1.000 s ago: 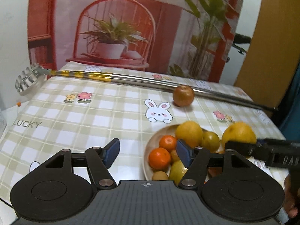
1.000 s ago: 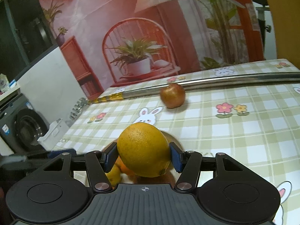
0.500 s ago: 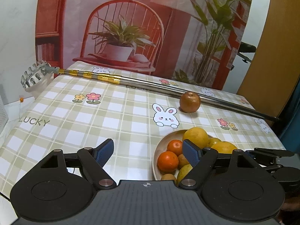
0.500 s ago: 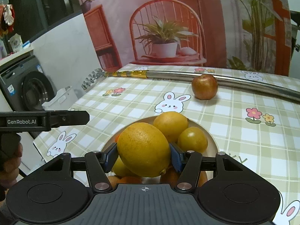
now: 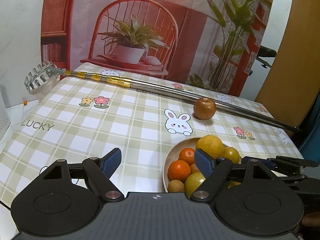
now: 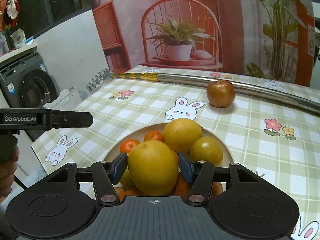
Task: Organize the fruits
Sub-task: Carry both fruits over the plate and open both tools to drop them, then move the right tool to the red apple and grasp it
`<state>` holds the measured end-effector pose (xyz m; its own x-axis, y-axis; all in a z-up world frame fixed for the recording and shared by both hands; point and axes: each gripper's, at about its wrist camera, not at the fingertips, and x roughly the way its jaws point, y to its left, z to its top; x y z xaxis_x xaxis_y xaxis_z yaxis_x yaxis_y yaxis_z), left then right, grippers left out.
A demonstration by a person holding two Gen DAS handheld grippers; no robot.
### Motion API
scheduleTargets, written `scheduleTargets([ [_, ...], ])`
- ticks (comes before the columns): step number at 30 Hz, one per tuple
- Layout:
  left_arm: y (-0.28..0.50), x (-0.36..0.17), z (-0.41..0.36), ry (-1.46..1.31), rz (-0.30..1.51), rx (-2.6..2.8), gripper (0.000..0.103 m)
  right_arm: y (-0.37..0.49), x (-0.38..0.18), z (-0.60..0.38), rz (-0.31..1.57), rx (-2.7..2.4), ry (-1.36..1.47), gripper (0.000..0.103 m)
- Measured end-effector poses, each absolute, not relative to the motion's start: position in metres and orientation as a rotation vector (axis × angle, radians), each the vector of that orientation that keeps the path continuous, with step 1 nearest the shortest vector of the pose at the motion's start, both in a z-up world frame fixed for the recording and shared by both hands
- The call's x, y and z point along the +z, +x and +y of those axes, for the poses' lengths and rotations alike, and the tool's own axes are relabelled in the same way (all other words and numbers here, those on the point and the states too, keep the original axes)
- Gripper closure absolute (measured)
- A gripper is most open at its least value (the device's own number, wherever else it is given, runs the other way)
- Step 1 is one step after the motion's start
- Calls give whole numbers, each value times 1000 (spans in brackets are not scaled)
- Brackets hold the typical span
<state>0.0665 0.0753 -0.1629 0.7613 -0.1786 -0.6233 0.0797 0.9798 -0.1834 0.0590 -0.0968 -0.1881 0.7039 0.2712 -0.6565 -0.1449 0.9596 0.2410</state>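
Sitting on the checked tablecloth [image 5: 128,124], a shallow beige bowl [image 6: 224,142] holds a heap of fruit: a big yellow citrus [image 6: 182,133] at the back, a smaller yellow-green one [image 6: 207,150] beside it, two tangerines [image 5: 179,170] on the left side and a small brown fruit [image 5: 175,186] at the near rim. The right gripper [image 6: 153,167] pinches a large yellow orange [image 6: 153,166] between its blue pads, right over the bowl's near half. The left gripper [image 5: 158,160] hangs with jaws spread wide and nothing between them, having just been opening, its right finger above the bowl's fruit. A reddish apple [image 5: 204,108] stands apart on the cloth, touching a long metal pole [image 5: 160,88].
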Motion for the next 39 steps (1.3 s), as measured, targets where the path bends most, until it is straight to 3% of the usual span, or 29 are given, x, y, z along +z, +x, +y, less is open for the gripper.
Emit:
scheduleTargets([
  [3,67,-163,75,-151,694,-142,21,55,-182,-100,731,219,180,52],
  [8,67,-164,73,-144,701,-143,21,51,-182,-110,739,215,218,74],
  [13,68,-165,73,-139,707,-144,21,49,-183,-107,736,229,200,76],
  [33,78,-157,72,-92,693,-141,21,46,-161,-134,626,155,207,71],
  [39,93,-149,70,-61,681,-135,21,61,-156,-166,605,75,197,60],
])
